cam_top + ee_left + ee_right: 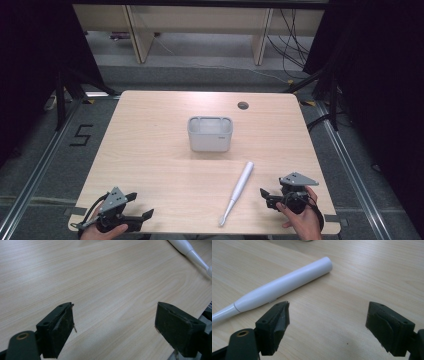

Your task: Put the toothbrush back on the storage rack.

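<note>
A white electric toothbrush [238, 191] lies flat on the wooden table [150, 150], its thin brush end towards the front edge. A grey open-topped container [210, 134] stands upright at the table's middle. My left gripper [140, 205] rests open at the front left corner, with nothing between its jaws. In the left gripper view, the left gripper [115, 315] faces bare wood and the toothbrush [190, 250] shows at the top right. My right gripper [265, 198] is open just right of the toothbrush. In the right gripper view, the right gripper [328, 312] has the toothbrush handle [284, 286] beyond its left jaw.
A small round cable hole [243, 105] sits near the table's far edge. Beyond the table are grey floor, cables and pale furniture legs. A black mark [81, 135] is taped on the floor to the left.
</note>
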The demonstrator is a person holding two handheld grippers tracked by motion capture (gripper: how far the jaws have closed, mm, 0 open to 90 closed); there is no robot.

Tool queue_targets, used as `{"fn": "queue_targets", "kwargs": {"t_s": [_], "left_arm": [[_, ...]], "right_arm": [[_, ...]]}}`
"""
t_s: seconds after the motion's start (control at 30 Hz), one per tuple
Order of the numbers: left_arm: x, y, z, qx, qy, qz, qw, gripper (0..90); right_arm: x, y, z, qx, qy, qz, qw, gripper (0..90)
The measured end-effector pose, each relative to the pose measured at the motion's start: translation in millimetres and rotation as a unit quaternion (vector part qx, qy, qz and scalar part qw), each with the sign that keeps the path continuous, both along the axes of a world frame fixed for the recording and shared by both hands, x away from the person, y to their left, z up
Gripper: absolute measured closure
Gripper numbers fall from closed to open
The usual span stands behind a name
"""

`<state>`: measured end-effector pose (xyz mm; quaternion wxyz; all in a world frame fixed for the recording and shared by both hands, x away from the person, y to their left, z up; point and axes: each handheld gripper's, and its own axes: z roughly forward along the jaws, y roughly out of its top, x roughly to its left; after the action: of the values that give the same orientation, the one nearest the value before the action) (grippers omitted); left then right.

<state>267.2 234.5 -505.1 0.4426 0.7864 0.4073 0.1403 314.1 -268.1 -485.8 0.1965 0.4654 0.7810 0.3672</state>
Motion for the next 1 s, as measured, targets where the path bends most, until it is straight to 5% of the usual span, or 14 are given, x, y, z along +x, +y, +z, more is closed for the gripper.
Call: {"fn": "queue_targets", "kwargs": {"t_s": [0.03, 0.13, 0.2, 0.33, 0.7, 0.87, 1.0], "left_arm": [[-0.1, 0.0, 0.0, 0.000, 0.000, 0.001, 1.0000, 14.8], [-0.3, 0.2, -0.5, -0.003, -0.002, 0.002, 1.0000, 14.8], [-0.1, 0.2, -0.5, -0.003, -0.002, 0.002, 1.0000, 14.8], [-0.1, -0.1, -0.7, -0.003, 0.001, 0.003, 1.0000, 14.8], [1.4, -2.0, -1.1, -0.002, 0.002, 0.005, 1.0000, 14.8], [1.0, -1.1, -1.0, -0.002, 0.001, 0.008, 1.0000, 14.8], [1.2, -0.9, -1.1, -0.003, 0.000, 0.005, 1.0000, 14.8]], "right_arm": [[-1.7, 2.4, 0.4, 0.014, 0.016, -0.013, 0.9997, 19.8], [1.9, 0.2, 0.6, 0.012, -0.002, 0.001, 0.9999, 20.3], [1.0, 2.7, 1.3, 0.026, 0.008, -0.005, 0.9996, 20.4], [4.1, 2.4, 2.9, 0.006, -0.004, 0.003, 1.0000, 19.6], [16.7, 14.0, 9.3, 0.009, -0.016, 0.022, 0.9996, 16.1], [26.6, 16.8, 12.0, 0.008, -0.017, 0.041, 0.9990, 23.8], [30.4, 22.3, 12.9, 0.005, -0.006, 0.030, 0.9995, 28.6]]}}
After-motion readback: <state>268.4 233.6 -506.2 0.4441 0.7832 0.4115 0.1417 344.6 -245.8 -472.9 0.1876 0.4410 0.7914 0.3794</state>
